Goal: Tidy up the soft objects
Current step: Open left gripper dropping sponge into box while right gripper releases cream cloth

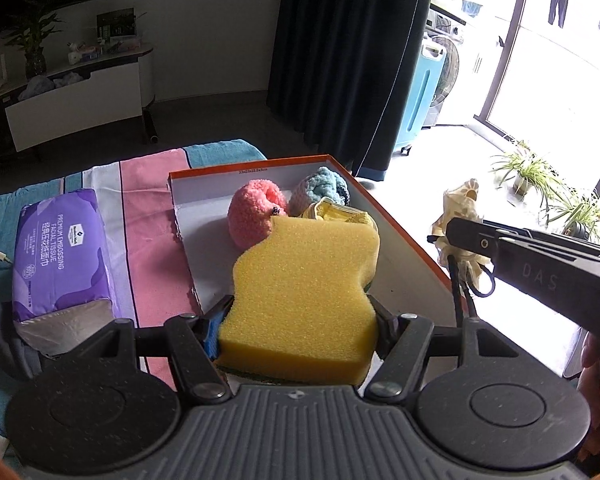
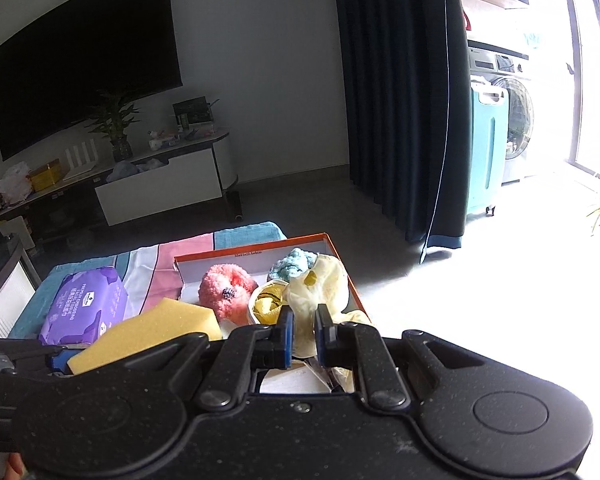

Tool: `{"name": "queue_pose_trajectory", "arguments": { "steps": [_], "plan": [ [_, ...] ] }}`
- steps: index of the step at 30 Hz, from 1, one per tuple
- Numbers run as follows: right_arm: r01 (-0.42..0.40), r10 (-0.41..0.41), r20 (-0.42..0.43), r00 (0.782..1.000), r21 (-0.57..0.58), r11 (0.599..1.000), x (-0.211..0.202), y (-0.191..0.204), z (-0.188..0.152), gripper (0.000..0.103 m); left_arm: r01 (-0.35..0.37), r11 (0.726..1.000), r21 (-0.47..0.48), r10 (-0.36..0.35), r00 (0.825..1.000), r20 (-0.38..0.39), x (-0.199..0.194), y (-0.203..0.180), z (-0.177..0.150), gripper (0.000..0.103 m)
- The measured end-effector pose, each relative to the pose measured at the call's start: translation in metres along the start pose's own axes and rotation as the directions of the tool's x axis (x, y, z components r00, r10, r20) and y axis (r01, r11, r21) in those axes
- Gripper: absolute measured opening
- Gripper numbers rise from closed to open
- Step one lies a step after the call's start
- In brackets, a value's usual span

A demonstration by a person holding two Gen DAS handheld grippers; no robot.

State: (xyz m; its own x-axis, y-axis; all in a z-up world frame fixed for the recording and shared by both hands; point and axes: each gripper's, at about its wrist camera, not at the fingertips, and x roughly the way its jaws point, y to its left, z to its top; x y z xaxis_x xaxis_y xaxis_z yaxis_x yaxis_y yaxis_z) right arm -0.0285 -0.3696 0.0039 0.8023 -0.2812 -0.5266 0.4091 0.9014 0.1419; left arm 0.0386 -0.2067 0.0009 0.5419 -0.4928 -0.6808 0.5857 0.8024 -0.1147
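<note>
My left gripper (image 1: pixel 298 320) is shut on a wavy yellow sponge (image 1: pixel 306 284), held over the near end of an orange-rimmed box (image 1: pixel 404 220). The sponge (image 2: pixel 148 332) shows at lower left in the right wrist view. Inside the box lie a fluffy pink item (image 1: pixel 250 216), a blue fluffy item (image 1: pixel 324 188) and a small yellow pouch (image 1: pixel 336 212). My right gripper (image 2: pixel 304 332) is shut on a pale cream cloth item (image 2: pixel 320 288) that hangs over the box's right side. From the left wrist view that gripper (image 1: pixel 456 232) comes in from the right with the cloth (image 1: pixel 460 208) at its tip.
A purple facial tissue pack (image 1: pixel 60 248) lies left of the box on a pink, white and teal striped cover (image 1: pixel 148 216). Beyond stand a TV cabinet (image 2: pixel 160 184), a dark curtain (image 2: pixel 396 100), a teal suitcase (image 2: pixel 486 144) and potted plants (image 1: pixel 540 184) on the bright floor.
</note>
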Motion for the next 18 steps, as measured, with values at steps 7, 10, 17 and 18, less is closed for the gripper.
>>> {"name": "queue_pose_trajectory", "arguments": {
  "steps": [7, 10, 17, 18],
  "plan": [
    [0.021, -0.021, -0.004, 1.000, 0.008, 1.000, 0.005, -0.006, 0.001, 0.016, 0.025, 1.000, 0.008, -0.025, 1.000, -0.016, 0.008, -0.004, 0.001, 0.069],
    [0.037, -0.037, -0.003, 0.999, 0.014, 0.999, 0.007, -0.007, 0.001, 0.025, 0.068, 0.998, 0.001, -0.067, 0.997, -0.021, 0.010, -0.005, 0.001, 0.079],
    [0.038, -0.038, 0.009, 0.999, 0.020, 0.999, 0.004, -0.006, 0.000, 0.042, 0.109, 0.994, -0.010, -0.110, 0.994, -0.026, 0.011, -0.003, -0.001, 0.086],
    [0.038, -0.038, 0.014, 0.999, 0.019, 0.999, 0.004, -0.005, 0.000, 0.042, 0.112, 0.994, -0.015, -0.112, 0.993, -0.023, 0.010, -0.002, -0.001, 0.087]
  ]
}}
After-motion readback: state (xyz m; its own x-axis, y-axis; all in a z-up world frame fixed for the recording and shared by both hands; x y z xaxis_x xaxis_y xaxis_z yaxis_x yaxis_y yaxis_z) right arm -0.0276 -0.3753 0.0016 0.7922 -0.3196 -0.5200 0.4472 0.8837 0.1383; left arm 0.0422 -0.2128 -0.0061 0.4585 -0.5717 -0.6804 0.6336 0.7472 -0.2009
